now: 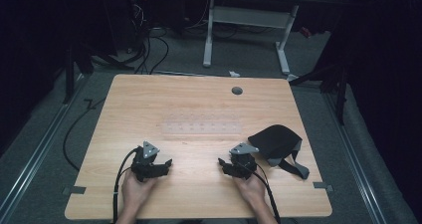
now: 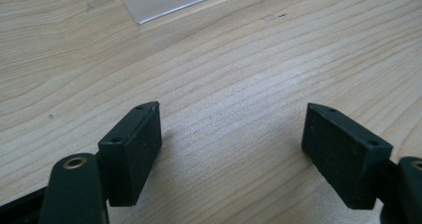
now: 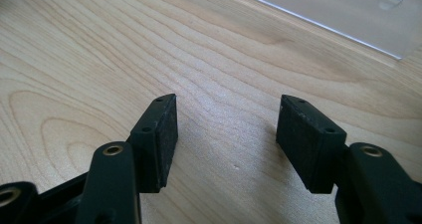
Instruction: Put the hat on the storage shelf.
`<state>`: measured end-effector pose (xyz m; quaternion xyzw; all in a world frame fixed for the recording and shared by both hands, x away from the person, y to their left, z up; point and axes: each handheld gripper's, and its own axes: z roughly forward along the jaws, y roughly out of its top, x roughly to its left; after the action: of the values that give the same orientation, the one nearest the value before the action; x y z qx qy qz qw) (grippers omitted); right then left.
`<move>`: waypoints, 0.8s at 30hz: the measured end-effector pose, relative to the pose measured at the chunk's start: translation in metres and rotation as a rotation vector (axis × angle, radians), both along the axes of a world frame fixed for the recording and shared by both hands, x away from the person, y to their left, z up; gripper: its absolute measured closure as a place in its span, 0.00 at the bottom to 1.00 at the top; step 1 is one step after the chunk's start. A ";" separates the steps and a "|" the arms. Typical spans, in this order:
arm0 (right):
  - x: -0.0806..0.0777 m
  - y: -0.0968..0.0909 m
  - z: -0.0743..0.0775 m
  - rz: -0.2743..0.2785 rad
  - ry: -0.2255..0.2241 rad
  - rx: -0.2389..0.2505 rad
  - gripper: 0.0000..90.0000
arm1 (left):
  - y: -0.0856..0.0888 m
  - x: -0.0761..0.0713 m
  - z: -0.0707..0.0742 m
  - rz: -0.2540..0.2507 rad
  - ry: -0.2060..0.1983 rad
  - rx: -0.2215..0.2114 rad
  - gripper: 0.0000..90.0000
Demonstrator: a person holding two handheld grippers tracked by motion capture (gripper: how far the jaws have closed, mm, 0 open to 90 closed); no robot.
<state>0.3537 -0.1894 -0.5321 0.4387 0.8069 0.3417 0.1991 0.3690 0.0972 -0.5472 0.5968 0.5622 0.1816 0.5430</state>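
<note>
Both grippers rest on the wooden desk (image 1: 199, 99) near its front edge, one in each hand, nothing grasped. Left gripper (image 1: 166, 163) sits front-left, jaws spread wide with bare wood between the pads (image 2: 132, 152) in the left gripper view; right gripper (image 1: 222, 162) sits front-right, jaws likewise released, pads (image 3: 159, 139) apart over bare wood in the right gripper view. The two point inward toward each other, forearms coming in from the front edge, left hand (image 1: 135, 188) and right hand (image 1: 251, 188) cupped under the bodies, wrists low and level. Nearest things: a clear plastic sheet or flat tray (image 1: 201, 126) lying flat at the desk's middle, just beyond the grippers, and a black fabric item with grey straps (image 1: 276, 142), mask-like or pouch-like, near the right edge just beside the right gripper. The fabric item looks light, soft and floppy, not fragile; it will sag and fold when lifted, so best pinched at the domed black body's rim or on a grey strap (image 1: 298, 168), where a strap trails toward the front-right corner. The clear sheet looks thin, light, stiff, slippery and lies flush on the wood, so it is hard to get a jaw under; an edge grab or sliding it to the desk edge seems needed. Its corner shows at the top of both gripper views (image 2: 169, 0) (image 3: 348, 15).
</note>
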 end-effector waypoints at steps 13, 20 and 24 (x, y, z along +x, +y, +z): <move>-0.001 0.000 0.000 -0.008 0.001 0.003 0.47 | 0.000 0.000 0.000 0.006 0.000 -0.001 0.27; -0.001 0.000 0.000 -0.006 0.001 0.006 0.47 | 0.000 0.001 0.000 0.010 0.001 -0.002 0.28; -0.001 0.000 0.000 -0.007 0.000 0.006 0.48 | 0.000 0.000 0.000 0.008 0.001 -0.004 0.28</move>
<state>0.3523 -0.1892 -0.5321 0.4421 0.8045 0.3432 0.1989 0.3688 0.0972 -0.5469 0.5935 0.5651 0.1826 0.5432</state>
